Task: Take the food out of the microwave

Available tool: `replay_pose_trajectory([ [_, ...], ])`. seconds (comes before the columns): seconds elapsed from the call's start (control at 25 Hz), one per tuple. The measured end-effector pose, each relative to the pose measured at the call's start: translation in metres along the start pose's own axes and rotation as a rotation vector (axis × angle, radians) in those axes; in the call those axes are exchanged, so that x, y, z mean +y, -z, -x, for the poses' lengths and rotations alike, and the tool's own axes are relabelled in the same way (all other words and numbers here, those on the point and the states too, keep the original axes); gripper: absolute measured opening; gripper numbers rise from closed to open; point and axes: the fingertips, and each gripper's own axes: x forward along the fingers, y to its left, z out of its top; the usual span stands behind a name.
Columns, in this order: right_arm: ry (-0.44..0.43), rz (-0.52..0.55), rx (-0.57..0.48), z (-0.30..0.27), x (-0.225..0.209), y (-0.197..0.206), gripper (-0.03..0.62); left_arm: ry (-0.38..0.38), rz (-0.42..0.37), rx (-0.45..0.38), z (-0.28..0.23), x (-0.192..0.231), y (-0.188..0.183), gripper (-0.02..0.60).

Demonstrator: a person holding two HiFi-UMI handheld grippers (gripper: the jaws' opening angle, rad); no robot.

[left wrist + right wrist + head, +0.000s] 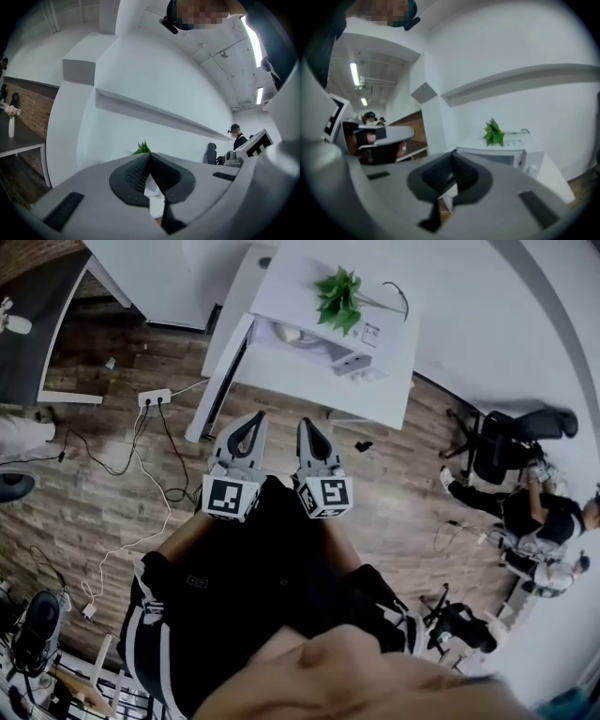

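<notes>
While left gripper (pixel 254 420), right gripper (pixel 307 426) fingers are closed, empty | microwave (pixel 501 157) shut | open floor (pixel 403 486) before table (pixel 380 401) edge

Open floor (pixel 398 512) reaches the table (pixel 380 404); the microwave (pixel 286 294) has its door closed.

No word, number or brand can be read anywhere in these views. The cube (pixel 232 498) on the left gripper (pixel 256 418) and the cube (pixel 328 495) on the right gripper (pixel 306 424) carry black-and-white square markers, which are block patterns, not letters. A small pale sticker (pixel 370 333) lies on top of the microwave (pixel 309 310) beside the plant (pixel 339 298), and whatever is printed on it is too small and blurred to make out.
</notes>
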Motion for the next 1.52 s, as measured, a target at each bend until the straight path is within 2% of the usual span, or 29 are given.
replay_pose_trajectory([
  [0.12, -0.013, 0.008, -0.006, -0.024, -0.001, -0.009, 0.031, -0.012, -0.005, 0.018, -0.013, 0.019, -0.002, 0.031],
  [0.28, -0.032, 0.017, -0.002, -0.042, -0.004, -0.016, 0.031, -0.034, 0.019, -0.003, -0.026, 0.030, -0.008, 0.031],
  [0.56, -0.118, 0.046, 0.020, -0.077, -0.020, -0.012, 0.031, -0.117, 0.003, -0.030, -0.046, 0.038, -0.015, 0.030],
  [0.84, -0.195, 0.079, 0.064, -0.107, -0.055, 0.003, 0.031, -0.220, 0.011, -0.068, -0.073, 0.034, -0.024, 0.029],
  [1.04, -0.224, 0.077, 0.092, -0.125, -0.070, 0.012, 0.032, -0.244, 0.008, -0.054, -0.085, 0.027, -0.022, 0.030],
  [1.28, -0.245, 0.069, 0.137, -0.154, -0.087, 0.044, 0.035, -0.267, 0.011, -0.048, -0.096, 0.029, -0.015, 0.030],
  [1.36, -0.243, 0.065, 0.155, -0.163, -0.091, 0.054, 0.050, -0.271, 0.013, -0.050, -0.098, 0.029, -0.015, 0.029],
  [1.44, -0.237, 0.071, 0.176, -0.172, -0.095, 0.063, 0.116, -0.268, 0.010, -0.053, -0.098, 0.029, -0.016, 0.029],
  [1.52, -0.233, 0.077, 0.202, -0.181, -0.096, 0.071, 0.133, -0.273, 0.010, -0.052, -0.097, 0.031, -0.018, 0.030],
])
